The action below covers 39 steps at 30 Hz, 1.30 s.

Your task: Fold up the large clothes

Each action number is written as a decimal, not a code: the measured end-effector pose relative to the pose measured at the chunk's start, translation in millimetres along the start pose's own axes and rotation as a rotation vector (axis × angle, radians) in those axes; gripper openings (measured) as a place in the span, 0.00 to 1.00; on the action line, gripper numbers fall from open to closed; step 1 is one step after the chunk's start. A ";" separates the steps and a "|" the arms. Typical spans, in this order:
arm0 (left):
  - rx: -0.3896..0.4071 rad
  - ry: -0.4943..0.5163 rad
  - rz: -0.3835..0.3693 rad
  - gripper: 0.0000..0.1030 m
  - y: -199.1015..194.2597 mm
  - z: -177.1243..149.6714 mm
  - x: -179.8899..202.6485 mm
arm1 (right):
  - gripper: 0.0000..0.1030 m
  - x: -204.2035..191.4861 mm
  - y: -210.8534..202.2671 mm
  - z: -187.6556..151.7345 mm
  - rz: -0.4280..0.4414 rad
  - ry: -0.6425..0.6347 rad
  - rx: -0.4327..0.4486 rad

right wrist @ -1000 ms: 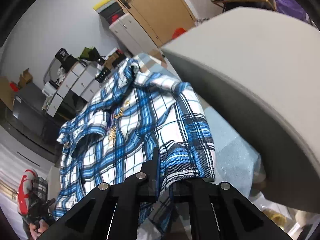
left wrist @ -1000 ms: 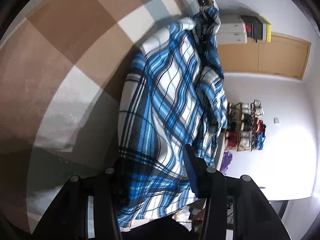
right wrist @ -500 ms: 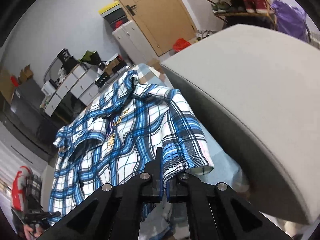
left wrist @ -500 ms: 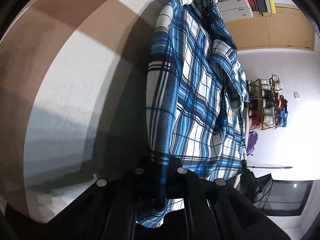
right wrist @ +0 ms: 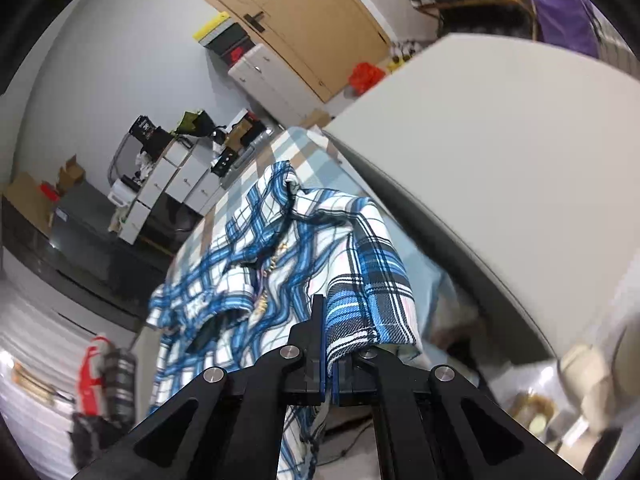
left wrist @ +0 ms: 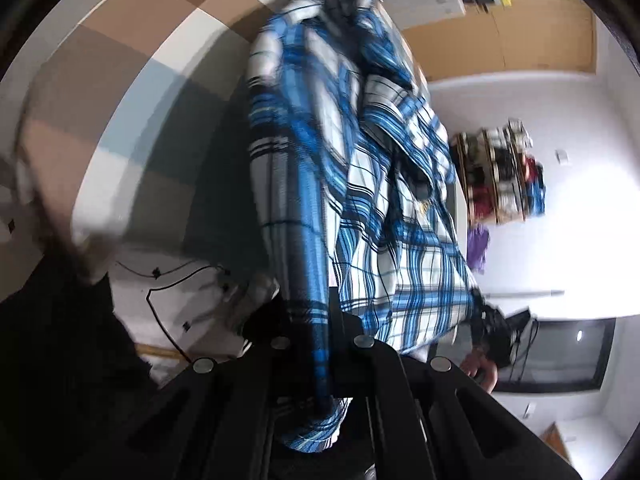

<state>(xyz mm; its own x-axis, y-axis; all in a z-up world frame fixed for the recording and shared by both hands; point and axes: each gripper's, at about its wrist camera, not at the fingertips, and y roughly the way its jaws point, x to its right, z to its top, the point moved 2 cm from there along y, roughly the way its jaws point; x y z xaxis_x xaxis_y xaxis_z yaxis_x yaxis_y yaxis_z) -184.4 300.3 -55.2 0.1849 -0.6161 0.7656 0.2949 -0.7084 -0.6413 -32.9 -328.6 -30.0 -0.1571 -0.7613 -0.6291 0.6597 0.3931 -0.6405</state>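
Both tongs are clamped on the plaid shirt [right wrist: 280, 264], one corner each. My left tongs [left wrist: 320, 336] have just been closing; now pinched flat on a bunched strip of hem, cloth running between the jaws and spilling out below them. My right tongs [right wrist: 329, 364] are fully closed too, with a fold of blue-check hem draped over and squeezed between the pads. The key relation: the shirt's long axis runs straight away from both tongs, hem at my end, collar at the far end, so it lies ahead of me lengthwise, not across. The near end hangs lifted between the two grips; the far part with the collar rests on the checked cloth covering the bench [left wrist: 132, 92]. Neither hand is clearly nearer, both sit at the same hem edge, left on one corner and right on the other. In the left view the other corner and a hand [left wrist: 480, 368] show off to the side. My judgement: next move is carrying the hem forward along that axis toward the collar, keeping both tongs level so the fold line lands square. Risk: the left grip is bunched, may drag skewed. A grey cushion [right wrist: 500, 152] crowds the right side.
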 end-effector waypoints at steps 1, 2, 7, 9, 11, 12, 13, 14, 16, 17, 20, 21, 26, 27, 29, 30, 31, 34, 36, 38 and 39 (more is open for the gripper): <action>-0.008 -0.002 -0.004 0.00 0.4 -0.3 5.7 | 0.02 0.6 -3.5 0.5 0.001 0.005 -0.014; -0.014 -0.012 -0.010 0.00 -3.1 0.1 6.6 | 0.02 -0.8 -6.4 2.3 0.006 0.002 -0.024; -0.011 -0.005 -0.061 0.00 -18.7 36.5 37.7 | 0.02 -22.8 0.2 30.5 0.018 -0.013 -0.075; 0.021 0.001 -0.071 0.00 -27.2 69.9 57.2 | 0.02 -40.2 12.0 51.1 0.000 -0.044 -0.092; 0.054 -0.026 -0.084 0.00 -33.3 101.2 69.1 | 0.02 -61.0 32.5 81.4 -0.028 -0.069 -0.115; 0.068 -0.027 -0.076 0.00 -36.2 122.1 77.5 | 0.02 -68.2 40.1 93.0 -0.035 -0.065 -0.122; 0.108 -0.047 -0.070 0.00 -41.7 154.4 84.3 | 0.02 -76.1 52.4 108.9 -0.043 -0.054 -0.131; 0.134 -0.096 -0.083 0.00 -45.4 175.7 85.1 | 0.02 -83.1 63.9 119.2 -0.055 -0.059 -0.153; 0.177 -0.160 -0.061 0.00 -49.0 215.9 84.5 | 0.02 -99.8 100.6 146.8 -0.102 -0.077 -0.213; 0.216 -0.197 -0.020 0.00 -50.3 231.9 81.6 | 0.02 -107.9 126.8 160.2 -0.145 -0.094 -0.261; 0.245 -0.264 0.030 0.00 -33.4 261.5 75.7 | 0.02 -119.6 178.5 182.3 -0.200 -0.088 -0.316; 0.238 -0.278 0.044 0.00 -26.8 275.5 71.3 | 0.02 -125.4 196.1 189.1 -0.206 -0.109 -0.334; 0.210 -0.381 0.048 0.00 -2.7 316.4 40.0 | 0.02 -136.8 270.7 213.8 -0.259 -0.129 -0.362; 0.211 -0.397 0.056 0.00 -6.3 313.1 37.9 | 0.02 -136.5 279.6 216.2 -0.265 -0.127 -0.373; 0.172 -0.411 0.059 0.00 4.6 328.3 26.6 | 0.02 -132.3 308.1 220.1 -0.263 -0.101 -0.430; 0.161 -0.434 0.048 0.00 5.8 325.1 26.5 | 0.02 -127.9 315.4 221.2 -0.255 -0.084 -0.451; 0.153 -0.480 0.019 0.00 7.9 325.9 18.9 | 0.02 -121.9 325.5 222.9 -0.239 -0.051 -0.472; 0.120 -0.524 -0.032 0.00 3.3 325.4 11.7 | 0.03 -105.7 337.0 226.7 -0.160 0.060 -0.514; 0.110 -0.493 -0.020 0.04 -2.9 325.6 20.3 | 0.12 -100.5 332.7 231.8 -0.079 0.116 -0.495; 0.112 -0.482 -0.016 0.30 -10.7 328.4 28.0 | 0.67 -96.9 324.2 237.1 0.021 0.162 -0.459; 0.129 -0.491 -0.024 0.38 -18.1 328.5 29.4 | 0.99 -95.7 320.2 238.9 0.061 0.187 -0.437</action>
<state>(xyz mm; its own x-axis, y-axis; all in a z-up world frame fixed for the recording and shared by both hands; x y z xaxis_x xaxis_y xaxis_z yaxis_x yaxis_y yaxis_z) 123.7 408.1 -4.4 0.5865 -0.3435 0.7335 0.4120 -0.6531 -0.6354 369.0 -253.1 -69.6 -0.2841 -0.6399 -0.7140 0.3077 0.6444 -0.7000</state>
